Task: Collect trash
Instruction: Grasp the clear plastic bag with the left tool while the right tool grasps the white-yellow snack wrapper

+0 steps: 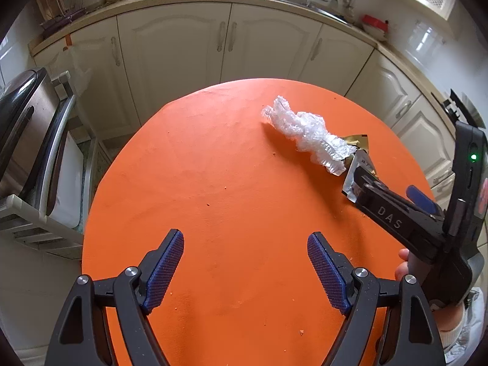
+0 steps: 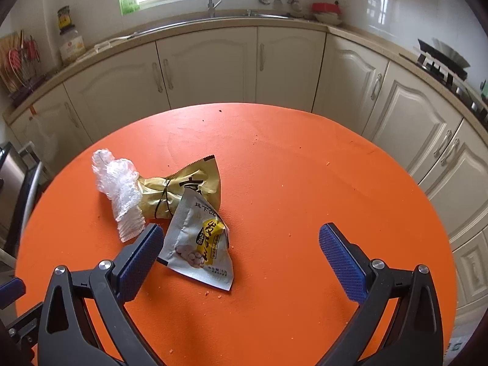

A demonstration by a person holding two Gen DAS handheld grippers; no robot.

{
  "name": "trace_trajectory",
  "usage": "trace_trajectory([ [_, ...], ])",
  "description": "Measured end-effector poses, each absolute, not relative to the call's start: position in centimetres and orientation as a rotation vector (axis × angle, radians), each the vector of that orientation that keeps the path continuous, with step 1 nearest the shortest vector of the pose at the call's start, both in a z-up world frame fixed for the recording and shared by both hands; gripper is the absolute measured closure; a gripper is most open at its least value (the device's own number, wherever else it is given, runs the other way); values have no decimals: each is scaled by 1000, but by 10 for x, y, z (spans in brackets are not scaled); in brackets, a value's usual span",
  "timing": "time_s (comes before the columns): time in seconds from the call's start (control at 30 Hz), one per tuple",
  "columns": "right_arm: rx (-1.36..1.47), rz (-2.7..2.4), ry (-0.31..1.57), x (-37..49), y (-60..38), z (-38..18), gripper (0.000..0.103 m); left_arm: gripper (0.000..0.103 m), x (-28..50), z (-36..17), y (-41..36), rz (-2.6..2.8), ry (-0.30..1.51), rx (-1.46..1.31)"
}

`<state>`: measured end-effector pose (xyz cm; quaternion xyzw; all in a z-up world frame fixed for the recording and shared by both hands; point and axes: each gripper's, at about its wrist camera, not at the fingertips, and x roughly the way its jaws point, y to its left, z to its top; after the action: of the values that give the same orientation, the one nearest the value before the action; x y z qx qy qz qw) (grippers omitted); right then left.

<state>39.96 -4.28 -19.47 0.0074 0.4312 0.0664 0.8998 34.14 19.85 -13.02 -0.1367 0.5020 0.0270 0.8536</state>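
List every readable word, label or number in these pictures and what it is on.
"DAS": side of the right gripper.
"下饭": top of the white snack packet; its other print is too small to read.
Gold wrapper: one large character, partly hidden.
Counter jar: label blurred.

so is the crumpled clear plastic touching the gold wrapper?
Touching. The right wrist view shows the crumpled clear plastic lying over the gold wrapper's left end, no orange table between them. The left wrist view agrees.

Both wrist cams angled down, close over orange table (image 1: 213, 158), shared trash pile (image 2: 170, 201).
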Motion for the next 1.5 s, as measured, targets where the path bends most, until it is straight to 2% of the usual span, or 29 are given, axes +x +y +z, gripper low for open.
trace_trajectory([
  [0.13,-54,154,927,404,-29,-209,0,24,348,-134,202,63,1062,-307],
  [0.23,-63,177,917,402,-26,-213,5,24,352,-136,204,77,1073,-311],
  [0.3,-44,221,912,401,-27,-213,20,24,356,-134,203,76,1075,-311],
  [0.37,-23,268,905,400,-28,-212,41,24,358,-131,201,75,1068,-308],
  [0.4,-21,265,898,398,-28,-211,48,24,360,-128,199,75,1062,-304],
  [0.57,88,295,889,397,-45,-210,62,24,386,-118,196,78,1056,-306],
  [0.77,129,292,891,404,-65,-207,63,24,435,-120,179,54,1109,-302],
  [0.97,226,267,853,408,-99,-180,63,24,480,-133,173,87,1184,-331],
  [1.23,204,230,866,415,-127,-156,63,24,528,-141,177,113,1191,-404],
  [1.3,192,230,875,416,-130,-156,63,28,538,-151,177,109,1207,-420],
  [1.33,188,229,878,417,-132,-156,63,39,542,-157,178,107,1223,-417],
  [1.37,185,227,881,417,-133,-157,63,40,545,-162,176,104,1240,-411],
  [1.4,183,224,884,418,-134,-158,63,46,546,-161,173,106,1220,-393],
  [1.5,174,196,896,421,-139,-161,62,77,550,-162,165,40,1222,-388],
])
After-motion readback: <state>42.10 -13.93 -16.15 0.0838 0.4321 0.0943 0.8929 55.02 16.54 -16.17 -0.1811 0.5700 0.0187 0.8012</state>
